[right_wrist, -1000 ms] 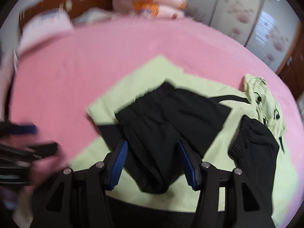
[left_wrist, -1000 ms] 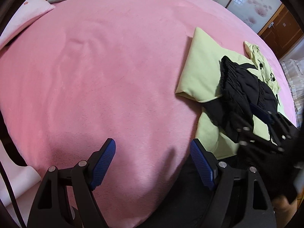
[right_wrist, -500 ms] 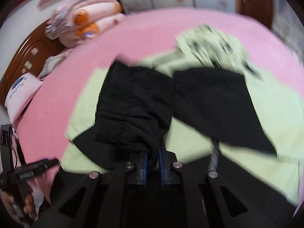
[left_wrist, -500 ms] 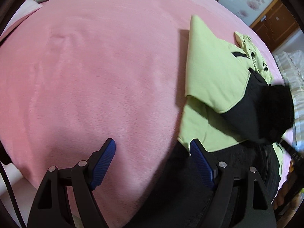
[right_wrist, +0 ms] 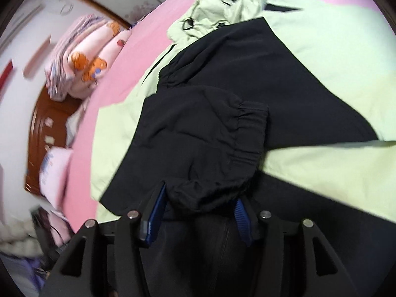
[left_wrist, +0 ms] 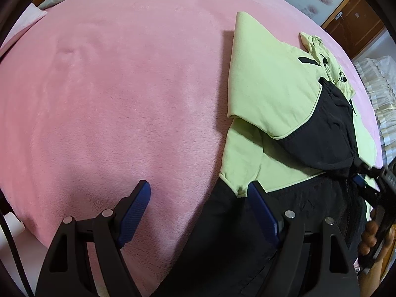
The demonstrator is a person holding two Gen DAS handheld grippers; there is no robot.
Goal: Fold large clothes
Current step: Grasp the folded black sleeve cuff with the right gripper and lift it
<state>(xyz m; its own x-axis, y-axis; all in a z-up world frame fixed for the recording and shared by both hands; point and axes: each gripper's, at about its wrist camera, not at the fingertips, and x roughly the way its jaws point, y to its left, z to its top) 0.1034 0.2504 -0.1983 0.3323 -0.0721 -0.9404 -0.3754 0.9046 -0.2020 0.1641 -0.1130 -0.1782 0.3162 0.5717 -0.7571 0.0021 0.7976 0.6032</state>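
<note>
Item: lime-green and black hooded fabric jacket [left_wrist: 279, 91], lying on the pink fleece bedspread [left_wrist: 123, 86].

My left gripper [left_wrist: 198, 210]: fingers wide, empty; jacket hem at two o'clock, just beside the right pad.

My right gripper [right_wrist: 198, 210]: fingers parted around the black elastic-cuffed sleeve [right_wrist: 198, 136], which runs toward twelve o'clock. Nearer hand: right.

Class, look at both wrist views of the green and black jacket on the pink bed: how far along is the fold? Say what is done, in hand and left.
Done: both sleeves lie folded across the jacket. In hand: the black cuff sits between the open right gripper, apparently just released or about to be gripped. The left gripper is open near the hem. Left: folding the body and tucking the hood.
</note>
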